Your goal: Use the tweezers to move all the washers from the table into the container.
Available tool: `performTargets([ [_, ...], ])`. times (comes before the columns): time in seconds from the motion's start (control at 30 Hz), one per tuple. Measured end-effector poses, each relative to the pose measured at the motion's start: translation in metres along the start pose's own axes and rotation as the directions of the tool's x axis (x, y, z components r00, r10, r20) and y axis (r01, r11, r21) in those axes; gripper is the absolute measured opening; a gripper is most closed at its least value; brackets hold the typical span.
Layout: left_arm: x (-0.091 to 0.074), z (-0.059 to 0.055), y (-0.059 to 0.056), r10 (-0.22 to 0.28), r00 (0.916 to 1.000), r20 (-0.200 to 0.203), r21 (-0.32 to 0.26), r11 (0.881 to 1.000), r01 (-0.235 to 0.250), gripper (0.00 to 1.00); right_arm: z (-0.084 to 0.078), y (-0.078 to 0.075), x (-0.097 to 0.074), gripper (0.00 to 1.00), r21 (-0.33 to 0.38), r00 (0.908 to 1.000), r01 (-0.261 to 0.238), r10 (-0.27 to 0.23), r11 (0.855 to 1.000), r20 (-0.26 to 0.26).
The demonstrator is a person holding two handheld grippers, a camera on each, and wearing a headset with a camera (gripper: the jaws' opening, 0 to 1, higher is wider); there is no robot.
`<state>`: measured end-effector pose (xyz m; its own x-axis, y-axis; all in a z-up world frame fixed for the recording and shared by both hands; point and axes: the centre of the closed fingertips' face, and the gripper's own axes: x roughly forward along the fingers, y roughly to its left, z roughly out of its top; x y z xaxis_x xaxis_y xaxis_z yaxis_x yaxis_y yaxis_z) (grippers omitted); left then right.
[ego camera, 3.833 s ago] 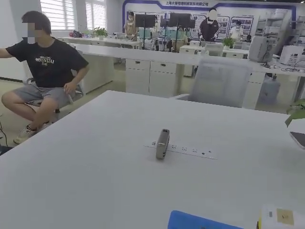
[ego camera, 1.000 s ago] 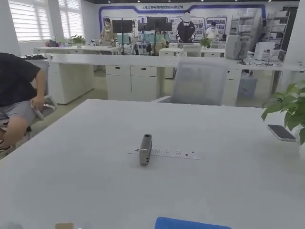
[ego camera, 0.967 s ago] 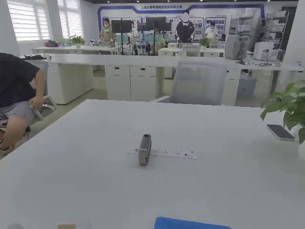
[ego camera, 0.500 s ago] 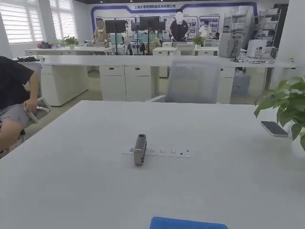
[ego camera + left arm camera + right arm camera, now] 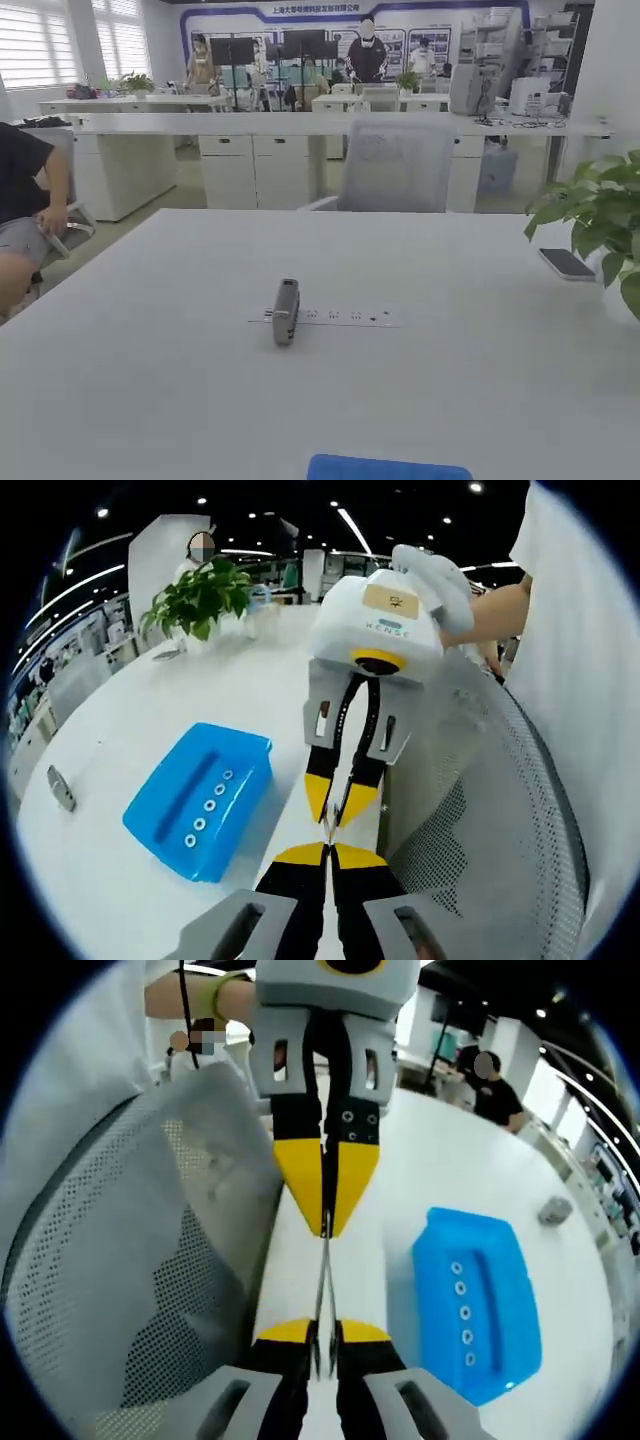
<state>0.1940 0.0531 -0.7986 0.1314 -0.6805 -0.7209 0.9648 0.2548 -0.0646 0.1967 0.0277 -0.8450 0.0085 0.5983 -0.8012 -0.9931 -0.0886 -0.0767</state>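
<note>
Tweezers were bridged between both grippers over the near edge of the table, just beside a mesh chair. Right gripper was clamped narrow on one end. Left gripper faced it tip to tip, its jaws pressed together on the other end as far as either gripper view showed. Which end is the working tip could not be told. The tweezers' long axis ran left-right.

Washers: five, in a straight row in the groove of a blue tray, not on bare table. The tray sat on the far side of the tweezers, near but apart. Row and tray also ran left-right, roughly parallel to the tweezers. Whether the tray is source or container could not be told.

Judgement: no pick had started; this looked like a regrip. The tray sat about level with the gap between the grippers, marginally closer to the right one. The next move likely needs one gripper to let go and the other to swing the tweezers away from the person, crosswise onto the row.
</note>
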Motion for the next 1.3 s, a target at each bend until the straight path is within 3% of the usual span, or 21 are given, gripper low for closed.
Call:
performTargets([
  [0.07, 0.002, -0.01, 0.004, 0.01, 0.9988, -0.048, 0.025, 1.0, -0.009, 0.0, -0.003, -0.003, 0.004, 0.05, 0.017, 0.9999, 0.009, -0.009, 1.0, 0.005],
  [0.17, 0.004, -0.018, 0.005, 0.007, 0.997, -0.076, 0.033, 0.999, -0.005, 0.0, 0.0, -0.003, 0.004, 0.06, 0.05, 0.9994, 0.012, -0.013, 0.999, 0.031],
  [0.3, 0.006, -0.032, 0.009, 0.005, 0.992, -0.126, 0.038, 0.999, 0.0, 0.0, -0.003, -0.003, 0.001, 0.19, 0.119, 0.9981, 0.021, -0.027, 0.993, 0.055],
  [0.43, 0.008, -0.044, 0.013, 0.007, 0.9836, -0.18, 0.046, 0.999, 0.002, 0.0, -0.003, 0.0, -0.015, 0.25, 0.24, 0.9871, 0.03, -0.067, 0.97, 0.146],
  [0.57, 0.013, -0.053, 0.016, 0.013, 0.9705, -0.241, 0.06, 0.998, 0.002, 0.0, -0.012, -0.003, -0.035, 0.33, 0.313, 0.9729, 0.074, -0.138, 0.947, 0.186],
  [0.73, 0.021, -0.064, 0.019, 0.014, 0.9415, -0.337, 0.099, 0.995, 0.02, 0.0, -0.025, -0.008, -0.066, 0.38, 0.389, 0.9531, 0.142, -0.232, 0.91, 0.195],
  [0.87, 0.025, -0.068, 0.02, 0.018, 0.9236, -0.383, 0.112, 0.993, 0.027, 0.0, -0.036, -0.012, -0.086, 0.41, 0.43, 0.9387, 0.195, -0.295, 0.881, 0.178],
  [0.93, 0.027, -0.071, 0.021, 0.015, 0.9144, -0.404, 0.114, 0.993, 0.035, 0.0, -0.041, -0.015, -0.096, 0.42, 0.469, 0.9274, 0.21, -0.326, 0.858, 0.182],
  [1.1, 0.027, -0.075, 0.02, 0.013, 0.8989, -0.438, 0.107, 0.994, 0.038, 0.0, -0.039, -0.02, -0.119, 0.43, 0.562, 0.8755, 0.225, -0.419, 0.796, 0.241],
  [1.27, 0.027, -0.075, 0.02, 0.013, 0.8965, -0.443, 0.097, 0.995, 0.033, 0.0, -0.034, -0.023, -0.135, 0.48, 0.626, 0.8264, 0.217, -0.482, 0.749, 0.291],
  [1.3, 0.027, -0.075, 0.02, 0.014, 0.8968, -0.442, 0.094, 0.995, 0.031, 0.0, -0.033, -0.024, -0.139, 0.5, 0.644, 0.8103, 0.213, -0.501, 0.735, 0.304],
])
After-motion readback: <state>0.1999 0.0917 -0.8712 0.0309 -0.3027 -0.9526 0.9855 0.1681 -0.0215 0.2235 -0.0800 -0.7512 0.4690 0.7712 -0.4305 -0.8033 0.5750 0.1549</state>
